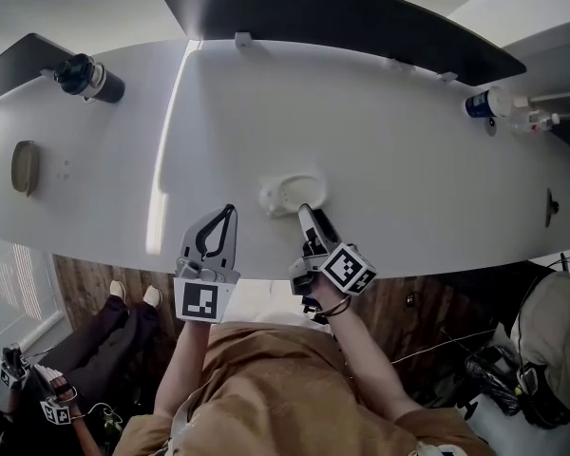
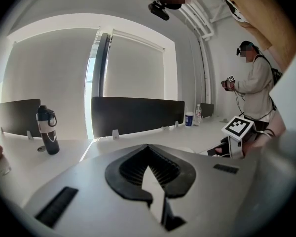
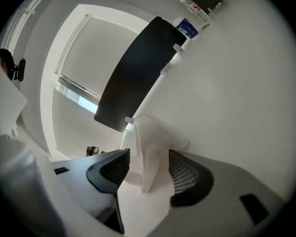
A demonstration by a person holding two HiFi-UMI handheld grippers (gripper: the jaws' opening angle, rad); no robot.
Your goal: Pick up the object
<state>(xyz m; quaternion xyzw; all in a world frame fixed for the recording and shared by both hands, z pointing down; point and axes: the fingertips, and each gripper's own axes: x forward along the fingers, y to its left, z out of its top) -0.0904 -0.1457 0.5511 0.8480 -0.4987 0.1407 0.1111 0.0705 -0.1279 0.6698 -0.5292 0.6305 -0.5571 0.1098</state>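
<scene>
On the white table (image 1: pixel 380 131), close to its near edge and straight ahead of you, lies the white object (image 1: pixel 290 196). From the head view its oval outline runs side to side, roughly along that edge, with a rounded hollow toward your right. I cannot tell which end is its front.

Your right gripper (image 1: pixel 309 218) reaches in from the near side. The right gripper view adds what the head view cannot. There the white object (image 3: pixel 153 132) stands between the two ribbed pads (image 3: pixel 119 168) of the right gripper (image 3: pixel 149 157), a thin edge turned toward the camera. The fingers are spread wide with a gap on either side, so nothing is pressed.

Your left gripper (image 1: pixel 226 215) hovers just left of the object over the table edge. In its own view, the left gripper (image 2: pixel 148 149) has its fingers clenched tip to tip on nothing. Only that view shows the dark bottle (image 2: pixel 48 130) standing upright and a second person (image 2: pixel 256 90) off to the right.
</scene>
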